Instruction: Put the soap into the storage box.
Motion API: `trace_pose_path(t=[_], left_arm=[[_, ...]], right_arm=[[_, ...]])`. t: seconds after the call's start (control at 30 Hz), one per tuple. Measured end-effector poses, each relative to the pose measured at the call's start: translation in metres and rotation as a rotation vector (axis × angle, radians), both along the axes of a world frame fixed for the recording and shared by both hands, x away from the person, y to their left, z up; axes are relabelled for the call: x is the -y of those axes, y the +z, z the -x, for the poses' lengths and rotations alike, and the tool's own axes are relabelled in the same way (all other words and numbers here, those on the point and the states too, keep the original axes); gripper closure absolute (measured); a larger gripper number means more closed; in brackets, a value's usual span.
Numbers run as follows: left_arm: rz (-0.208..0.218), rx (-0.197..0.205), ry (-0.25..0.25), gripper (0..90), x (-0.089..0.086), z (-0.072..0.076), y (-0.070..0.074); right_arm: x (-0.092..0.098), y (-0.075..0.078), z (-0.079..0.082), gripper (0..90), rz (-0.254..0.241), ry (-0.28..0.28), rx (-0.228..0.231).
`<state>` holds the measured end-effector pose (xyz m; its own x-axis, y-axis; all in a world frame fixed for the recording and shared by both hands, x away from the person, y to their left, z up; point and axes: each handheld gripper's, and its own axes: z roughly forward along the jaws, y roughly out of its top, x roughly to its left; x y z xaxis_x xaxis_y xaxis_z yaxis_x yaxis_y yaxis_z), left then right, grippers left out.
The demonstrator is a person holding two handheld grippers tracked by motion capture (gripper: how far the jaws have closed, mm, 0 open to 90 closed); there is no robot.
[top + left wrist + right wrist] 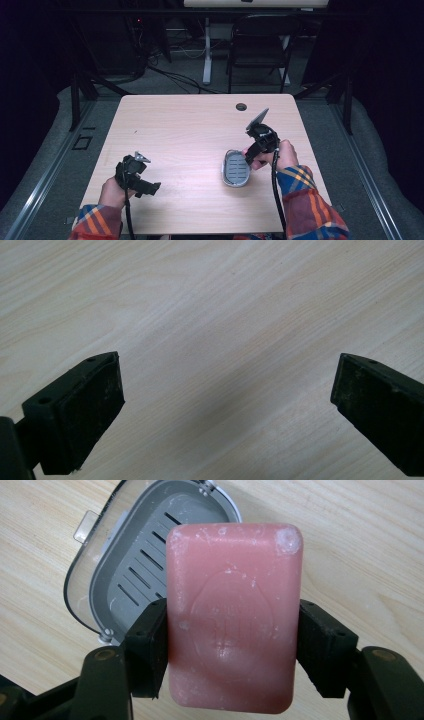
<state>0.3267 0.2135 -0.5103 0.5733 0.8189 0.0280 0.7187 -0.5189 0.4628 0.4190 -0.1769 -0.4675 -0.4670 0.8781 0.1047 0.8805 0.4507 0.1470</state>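
Note:
A pink bar of soap (pixel 232 615) fills the middle of the right gripper view, pinched across its width by my right gripper (pixel 232 647). Behind and below it lies a grey slotted soap dish (pixel 142 567) with a clear rim, flat on the table. From above, the right gripper (pixel 248 156) hangs at the right edge of that soap dish (pixel 235 168); the soap itself is hidden by the hand. My left gripper (pixel 150 188) rests low at the table's front left, jaws wide apart over bare wood (pixel 225 340), holding nothing.
The light wooden table (pixel 190 125) has a round cable hole (pixel 241 106) near its far edge. Beyond it stand a black folding chair (pixel 260 45) and a white desk leg (pixel 207 50), with cables on the floor.

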Motion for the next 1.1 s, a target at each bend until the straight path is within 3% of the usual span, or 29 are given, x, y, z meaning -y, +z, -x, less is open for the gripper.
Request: trace_pose_path(t=[0.8, 1.1], left_arm=[[-0.009, -0.004, -0.009, 0.5, 0.001, 0.0, -0.001], [-0.008, -0.003, -0.009, 0.4, 0.001, 0.0, -0.001]], right_arm=[[-0.039, -0.017, -0.004, 36.1, 0.098, 0.003, 0.015], [-0.05, -0.02, -0.005, 36.2, 0.137, 0.031, 0.002]])
